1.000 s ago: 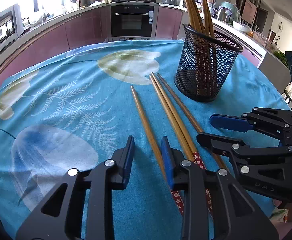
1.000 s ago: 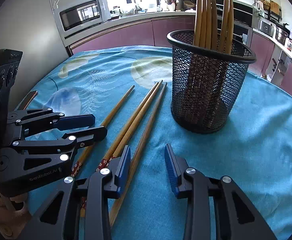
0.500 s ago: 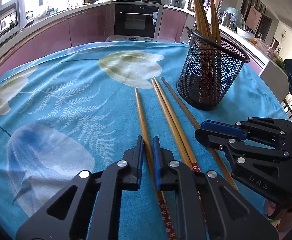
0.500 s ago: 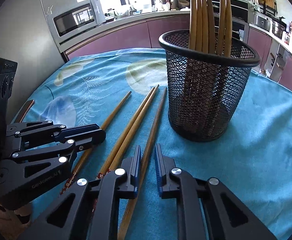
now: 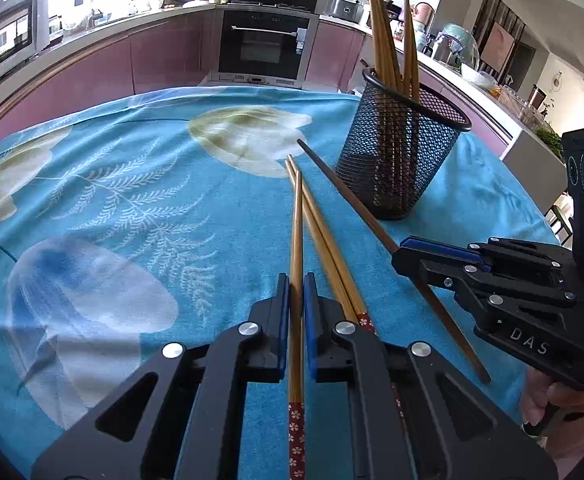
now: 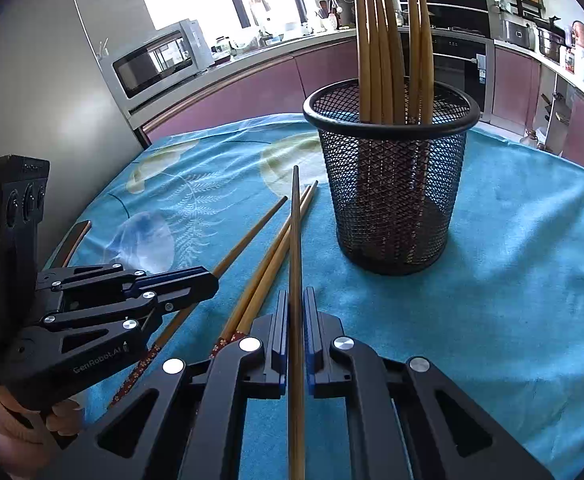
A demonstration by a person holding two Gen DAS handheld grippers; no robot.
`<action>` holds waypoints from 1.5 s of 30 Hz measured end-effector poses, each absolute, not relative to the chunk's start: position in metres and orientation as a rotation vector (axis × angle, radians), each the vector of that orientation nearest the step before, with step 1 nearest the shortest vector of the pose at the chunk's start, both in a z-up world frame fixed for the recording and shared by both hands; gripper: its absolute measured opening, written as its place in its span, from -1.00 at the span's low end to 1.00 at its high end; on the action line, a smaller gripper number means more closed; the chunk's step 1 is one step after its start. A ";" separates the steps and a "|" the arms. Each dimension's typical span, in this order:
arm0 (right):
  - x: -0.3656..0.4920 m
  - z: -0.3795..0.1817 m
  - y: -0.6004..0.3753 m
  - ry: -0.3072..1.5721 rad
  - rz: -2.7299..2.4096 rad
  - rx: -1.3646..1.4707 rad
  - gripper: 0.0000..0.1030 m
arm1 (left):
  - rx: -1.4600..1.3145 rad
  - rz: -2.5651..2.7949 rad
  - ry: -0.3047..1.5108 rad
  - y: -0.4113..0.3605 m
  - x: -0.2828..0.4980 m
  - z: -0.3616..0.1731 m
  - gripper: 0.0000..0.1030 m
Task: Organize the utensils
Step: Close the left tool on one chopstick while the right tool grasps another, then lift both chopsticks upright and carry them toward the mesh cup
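Both grippers are clamping one chopstick each. The left gripper (image 5: 295, 304) is pinching the left chopstick (image 5: 296, 240) between its blue pads, its jaws having just been closing onto it. The right gripper (image 6: 296, 320) is pinching the right chopstick (image 6: 295, 248) in the same way, its jaws also having just been closing onto it.

Each held stick is lying along its gripper's pointing line, with the tip running forward toward the far edge of the table (image 5: 132, 200) and the patterned end trailing back under the fingers. A loose pair (image 5: 323, 232) is resting on the cloth between the two held sticks, just beside the left one.

The mesh cup (image 6: 391, 184) is standing upright toward the far right of the table and is already holding several sticks. It is lying ahead and right of both grippers; the right gripper appears nearer to it.

The coming move probably calls for tipping each stick from near level to near upright, then lowering it through the cup's rim. The held ends seem to be lifting off the cloth, though contact at the tips cannot be determined.
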State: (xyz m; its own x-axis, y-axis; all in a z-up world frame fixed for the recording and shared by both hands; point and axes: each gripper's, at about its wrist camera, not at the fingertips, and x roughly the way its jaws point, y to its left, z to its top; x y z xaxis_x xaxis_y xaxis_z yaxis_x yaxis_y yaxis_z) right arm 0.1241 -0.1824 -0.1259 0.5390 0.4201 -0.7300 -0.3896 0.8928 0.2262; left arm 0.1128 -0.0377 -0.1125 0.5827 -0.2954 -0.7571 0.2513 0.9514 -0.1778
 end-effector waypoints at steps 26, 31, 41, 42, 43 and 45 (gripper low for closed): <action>0.128 -0.133 -0.175 0.912 0.523 0.010 -0.88 | -0.025 -0.338 0.930 -0.047 0.123 -0.120 -0.84; 0.124 -0.127 -0.179 0.892 0.534 0.019 -0.88 | -0.028 -0.343 0.916 -0.047 0.120 -0.115 -0.84; 0.116 -0.114 -0.184 0.852 0.550 0.031 -0.88 | -0.041 -0.360 0.874 -0.045 0.110 -0.096 -0.84; 0.115 -0.113 -0.184 0.847 0.550 0.033 -0.88 | -0.042 -0.362 0.870 -0.045 0.110 -0.094 -0.84; 0.114 -0.111 -0.185 0.842 0.551 0.033 -0.88 | -0.042 -0.363 0.866 -0.046 0.109 -0.093 -0.84; 0.112 -0.108 -0.187 0.832 0.551 0.036 -0.88 | -0.045 -0.366 0.858 -0.046 0.107 -0.089 -0.84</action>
State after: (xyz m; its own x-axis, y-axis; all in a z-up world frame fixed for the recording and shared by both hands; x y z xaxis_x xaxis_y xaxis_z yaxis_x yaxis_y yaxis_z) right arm 0.1124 -0.1868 -0.1083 0.5420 0.4775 -0.6915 -0.4502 0.8598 0.2408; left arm 0.1069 -0.0461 -0.0892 0.5952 -0.3332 -0.7313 0.2976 0.9367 -0.1845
